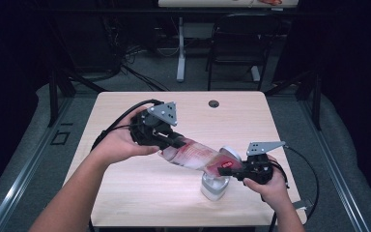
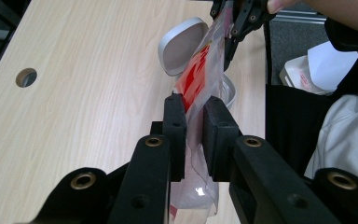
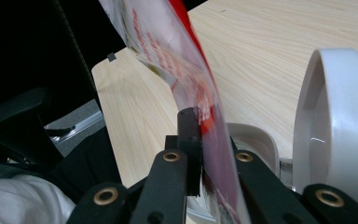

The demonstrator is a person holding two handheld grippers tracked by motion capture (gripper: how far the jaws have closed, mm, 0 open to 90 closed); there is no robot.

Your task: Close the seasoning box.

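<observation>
Thin, soft plastic bag (image 1: 200, 158), clear with red print, probably light, floppy and slippery, so best pinched at opposite edges and kept taut rather than grabbed mid-sheet. Stretched in the air above the tabletop (image 1: 125, 193), right end over a white container (image 1: 215, 187) with its hinged lid (image 2: 181, 45) flipped open. Left gripper (image 2: 194, 116) clamped on one end of the bag, right gripper (image 3: 204, 135) clenched on the other, just over the container's mouth.

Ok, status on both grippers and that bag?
Left gripper and right gripper both shut on the bag. Bag held tilted above the white open-lidded container. Nothing in the way.
</observation>
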